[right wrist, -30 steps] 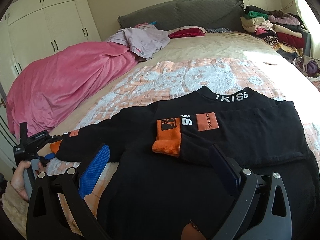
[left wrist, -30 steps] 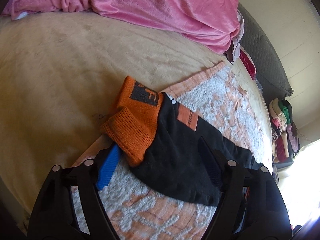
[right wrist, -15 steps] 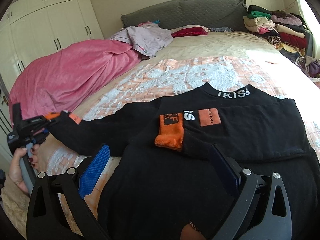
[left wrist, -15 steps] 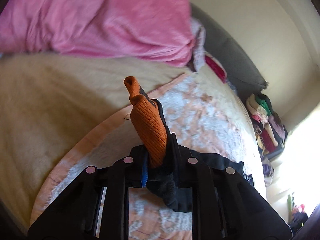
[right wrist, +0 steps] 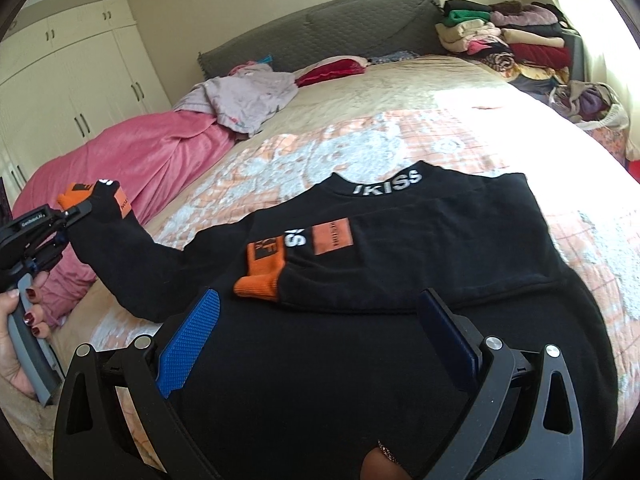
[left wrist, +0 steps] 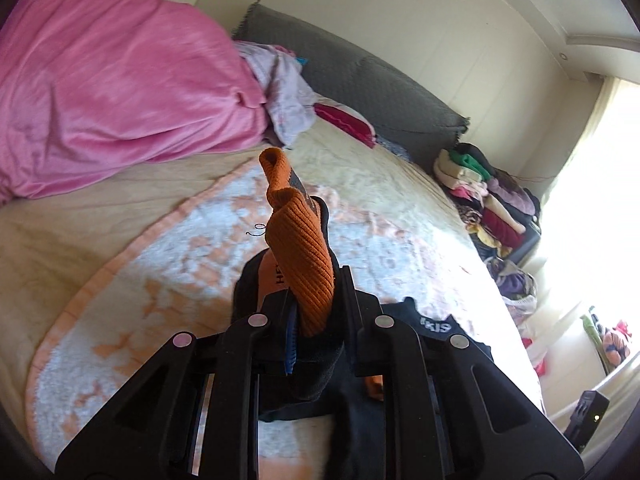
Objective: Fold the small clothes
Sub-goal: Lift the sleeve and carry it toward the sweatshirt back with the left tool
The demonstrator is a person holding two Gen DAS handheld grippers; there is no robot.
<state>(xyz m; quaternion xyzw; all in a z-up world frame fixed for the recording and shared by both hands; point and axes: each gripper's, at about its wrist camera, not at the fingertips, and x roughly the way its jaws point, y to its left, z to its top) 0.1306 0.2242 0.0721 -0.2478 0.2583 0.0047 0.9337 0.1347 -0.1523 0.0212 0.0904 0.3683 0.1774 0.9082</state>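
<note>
A black sweatshirt (right wrist: 400,280) with orange cuffs and white collar lettering lies on the patterned blanket (right wrist: 360,140) on the bed. One sleeve is folded across the chest, its orange cuff (right wrist: 260,276) near the middle. My left gripper (left wrist: 316,300) is shut on the other sleeve's orange cuff (left wrist: 300,248) and holds it lifted above the bed; it also shows in the right wrist view (right wrist: 68,216) at the left. My right gripper (right wrist: 320,340) is open and empty, low over the sweatshirt's lower body.
A pink blanket (right wrist: 132,160) is heaped at the bed's left side, with a lilac garment (right wrist: 248,96) and red pillow (right wrist: 332,68) by the grey headboard. Piles of folded clothes (right wrist: 512,40) stand at the far right. White wardrobes (right wrist: 72,80) line the left wall.
My left gripper closed on the orange cuff and lifted the sleeve off the bed, up and away from the blanket. My right gripper stayed open over the sweatshirt.
</note>
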